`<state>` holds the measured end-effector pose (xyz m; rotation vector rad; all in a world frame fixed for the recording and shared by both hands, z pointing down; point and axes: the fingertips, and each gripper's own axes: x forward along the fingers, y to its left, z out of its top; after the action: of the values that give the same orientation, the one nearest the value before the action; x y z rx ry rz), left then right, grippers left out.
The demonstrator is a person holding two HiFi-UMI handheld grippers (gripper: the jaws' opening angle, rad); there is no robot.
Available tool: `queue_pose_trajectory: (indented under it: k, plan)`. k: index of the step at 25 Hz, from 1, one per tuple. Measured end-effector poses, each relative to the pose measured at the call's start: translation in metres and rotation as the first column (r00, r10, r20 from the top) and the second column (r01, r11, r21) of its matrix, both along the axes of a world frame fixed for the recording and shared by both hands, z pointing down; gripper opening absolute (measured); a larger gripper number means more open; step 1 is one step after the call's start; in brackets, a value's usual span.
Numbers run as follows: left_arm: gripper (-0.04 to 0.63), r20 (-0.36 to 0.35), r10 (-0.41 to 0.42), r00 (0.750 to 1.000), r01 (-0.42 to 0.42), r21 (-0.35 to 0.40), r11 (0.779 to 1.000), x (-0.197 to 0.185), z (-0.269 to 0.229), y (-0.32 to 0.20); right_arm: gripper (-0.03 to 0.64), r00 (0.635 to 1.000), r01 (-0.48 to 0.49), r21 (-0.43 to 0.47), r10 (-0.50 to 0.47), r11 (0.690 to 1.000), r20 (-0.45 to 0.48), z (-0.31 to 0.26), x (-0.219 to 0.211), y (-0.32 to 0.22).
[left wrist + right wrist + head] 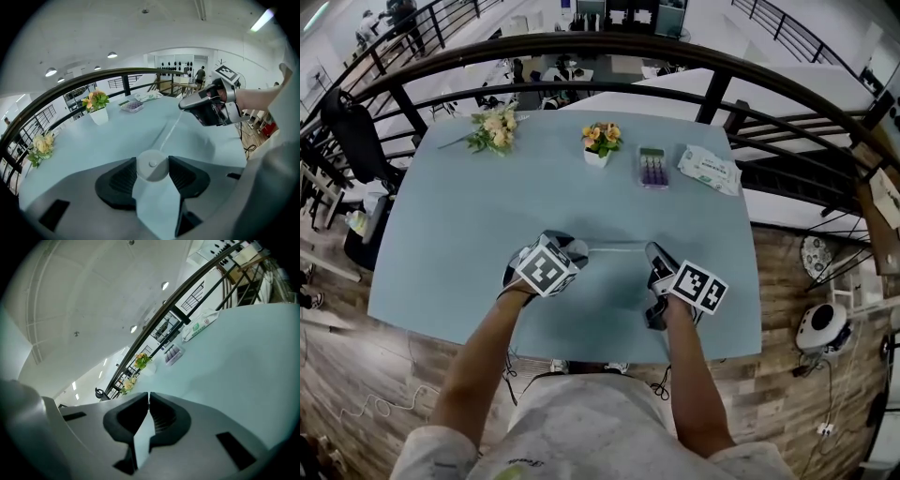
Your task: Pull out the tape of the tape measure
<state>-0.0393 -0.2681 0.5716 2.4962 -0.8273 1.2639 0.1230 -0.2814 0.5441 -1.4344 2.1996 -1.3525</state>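
A small round grey tape measure [152, 165] sits between the pads of my left gripper [152, 174], which is shut on it just above the pale blue table [459, 234]. From the case a thin, pale tape [169, 132] runs out to my right gripper [183, 106], which is shut on the tape's end. In the head view the left gripper [567, 251] and right gripper [653, 255] face each other near the table's front, with the tape [617, 245] stretched between them. In the right gripper view the jaws [149, 398] are pressed together and the tape itself is hard to make out.
At the table's far side lie a bunch of flowers [493, 127], a small white pot of flowers [600, 142], a box of purple items [652, 168] and a white packet [709, 170]. A dark railing [581, 47] curves behind the table.
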Motion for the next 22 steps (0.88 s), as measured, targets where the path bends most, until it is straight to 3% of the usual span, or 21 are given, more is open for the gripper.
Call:
queue_pose_trajectory:
  k: [22]
  plan:
    - [0.215,0.029,-0.073,0.997,0.074,-0.044,0.996,0.014,0.033,-0.01,0.017,0.981,0.138,-0.083,-0.148,0.987,-0.125,0.039,0.005,-0.018]
